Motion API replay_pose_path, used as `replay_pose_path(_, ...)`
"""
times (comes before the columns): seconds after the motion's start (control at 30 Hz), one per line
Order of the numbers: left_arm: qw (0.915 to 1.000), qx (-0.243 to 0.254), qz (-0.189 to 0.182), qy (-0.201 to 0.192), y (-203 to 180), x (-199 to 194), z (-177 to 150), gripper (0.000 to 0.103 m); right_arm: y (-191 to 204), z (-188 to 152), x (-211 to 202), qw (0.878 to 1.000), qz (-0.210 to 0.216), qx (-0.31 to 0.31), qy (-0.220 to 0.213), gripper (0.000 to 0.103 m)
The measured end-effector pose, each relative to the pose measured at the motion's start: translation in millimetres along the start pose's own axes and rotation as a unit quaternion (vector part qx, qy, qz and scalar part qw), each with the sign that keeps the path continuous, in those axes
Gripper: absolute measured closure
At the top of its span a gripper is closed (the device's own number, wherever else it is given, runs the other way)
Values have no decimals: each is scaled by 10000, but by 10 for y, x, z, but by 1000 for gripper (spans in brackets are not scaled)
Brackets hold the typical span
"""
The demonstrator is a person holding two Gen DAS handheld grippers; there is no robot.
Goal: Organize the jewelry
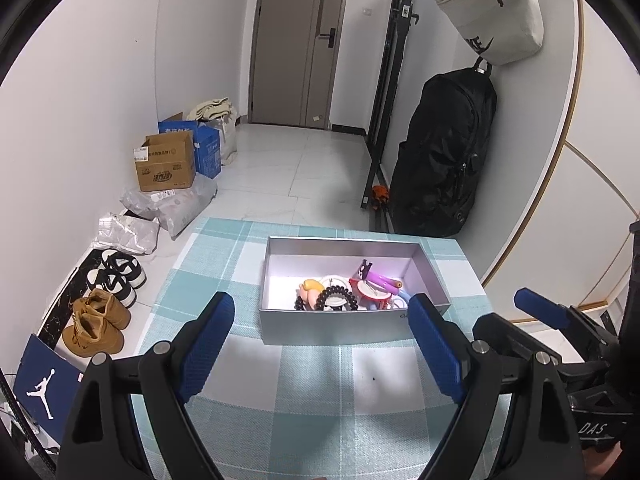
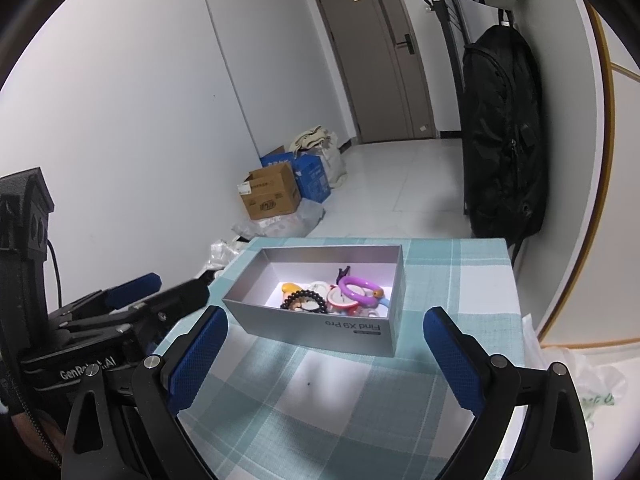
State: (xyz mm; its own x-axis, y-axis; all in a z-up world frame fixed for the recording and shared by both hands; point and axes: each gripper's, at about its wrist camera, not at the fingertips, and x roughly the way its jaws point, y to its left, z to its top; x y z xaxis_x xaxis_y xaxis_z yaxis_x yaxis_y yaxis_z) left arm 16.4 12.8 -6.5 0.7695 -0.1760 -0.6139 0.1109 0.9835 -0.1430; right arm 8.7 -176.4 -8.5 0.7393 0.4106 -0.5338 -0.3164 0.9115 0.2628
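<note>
A table with a blue-and-white checked cloth (image 1: 304, 432) holds a silver box (image 2: 320, 324) near its far edge. Both grippers — the left gripper (image 1: 320, 344) and the right gripper (image 2: 326, 356) — hang in front of it, fingers wide apart, holding nothing. Inside the box lie a purple ring (image 2: 358, 289) and a dark bead bracelet (image 1: 334, 297) — mixed with other small trinkets.

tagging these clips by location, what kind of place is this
Most likely the entry hall of a home. A closed door with a keypad lock stands at the far end, shoes line the wall on the tiled floor, and a black backpack hangs from a hook. The jewelry box sits on a small checked tablecloth.
</note>
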Motion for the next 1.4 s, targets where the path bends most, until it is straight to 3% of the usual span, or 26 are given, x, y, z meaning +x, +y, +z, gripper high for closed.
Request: replay_pose_path(1.4,9998,-121,-75,-107,92,2,42,18,21,-36,144,9998,-2,-75,184,3)
